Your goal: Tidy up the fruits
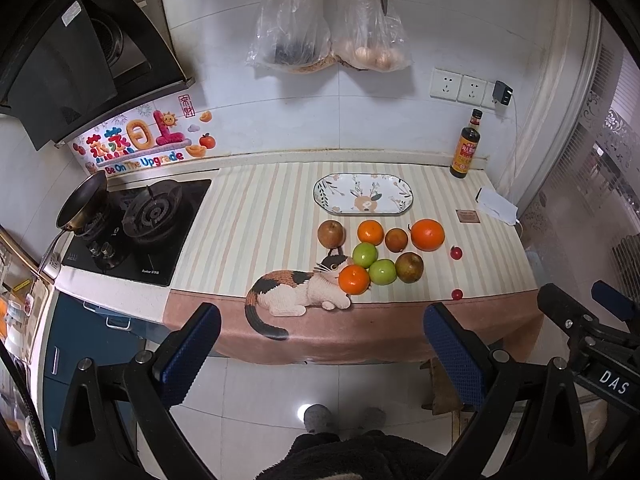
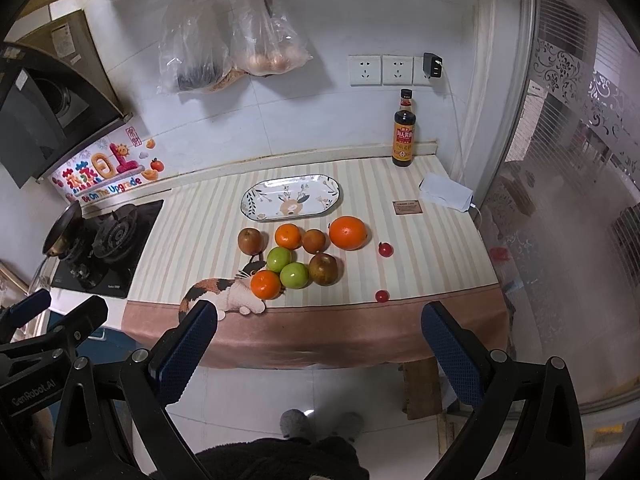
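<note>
Fruit lies in a cluster on the striped cloth: a big orange [image 1: 427, 234] [image 2: 348, 233], two smaller oranges [image 1: 354, 279] [image 2: 266, 284], two green apples [image 1: 382, 271] [image 2: 294, 275], several brown pears [image 1: 409, 267] [image 2: 323, 269] and two cherry tomatoes [image 1: 456, 253] [image 2: 385, 249]. Behind them sits an empty oval patterned plate [image 1: 402, 194] [image 2: 256, 198]. My left gripper [image 1: 320, 344] and right gripper [image 2: 320, 340] hover off the counter's front edge, both open and empty, well short of the fruit.
A gas stove [image 1: 136, 228] with a small pan [image 1: 82, 200] is to the left. A dark sauce bottle [image 2: 405, 130] stands at the back right, with a white packet [image 2: 446, 192] and a brown card [image 2: 408, 207] near it. Bags and scissors hang on the wall.
</note>
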Demonstrator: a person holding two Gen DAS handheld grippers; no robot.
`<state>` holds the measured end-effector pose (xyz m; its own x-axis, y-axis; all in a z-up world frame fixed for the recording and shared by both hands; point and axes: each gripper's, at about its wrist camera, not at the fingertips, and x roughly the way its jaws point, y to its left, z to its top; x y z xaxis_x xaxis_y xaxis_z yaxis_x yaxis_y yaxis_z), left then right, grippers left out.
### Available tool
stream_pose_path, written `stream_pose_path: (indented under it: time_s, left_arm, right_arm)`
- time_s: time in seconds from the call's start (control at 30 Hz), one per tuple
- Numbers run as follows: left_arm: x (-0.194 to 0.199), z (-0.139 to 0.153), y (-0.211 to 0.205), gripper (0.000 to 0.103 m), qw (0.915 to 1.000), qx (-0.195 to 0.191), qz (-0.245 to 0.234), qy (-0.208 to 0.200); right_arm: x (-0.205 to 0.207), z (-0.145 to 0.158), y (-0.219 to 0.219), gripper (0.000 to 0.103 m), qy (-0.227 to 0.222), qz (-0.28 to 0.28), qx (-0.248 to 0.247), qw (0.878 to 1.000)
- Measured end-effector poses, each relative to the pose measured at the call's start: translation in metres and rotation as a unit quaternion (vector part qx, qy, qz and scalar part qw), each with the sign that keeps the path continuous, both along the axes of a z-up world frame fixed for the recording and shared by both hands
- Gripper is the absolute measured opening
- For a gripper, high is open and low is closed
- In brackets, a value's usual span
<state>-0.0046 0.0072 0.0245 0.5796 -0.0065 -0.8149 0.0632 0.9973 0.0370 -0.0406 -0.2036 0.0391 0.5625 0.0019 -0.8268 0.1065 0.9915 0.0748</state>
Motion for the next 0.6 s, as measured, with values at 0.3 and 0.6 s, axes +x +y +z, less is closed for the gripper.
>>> stream_pose_path:
  time_s: [0.3,0.6]
  left_arm:
    - [0.050,-0.037,-0.005,0.103,0.9961,0.063,0.055,-0.026]
    - [0.136,-0.130,-0.006,0.103,0.9893,0.090,0.087,0.074]
  right_arm:
    - [0.048,-0.047,-0.036,0.103,-0.001,-0.015,0.064,0.998]
    - [0.139,-0.156,-0.051,0.103,0.066,-0.004,0.111,0.992]
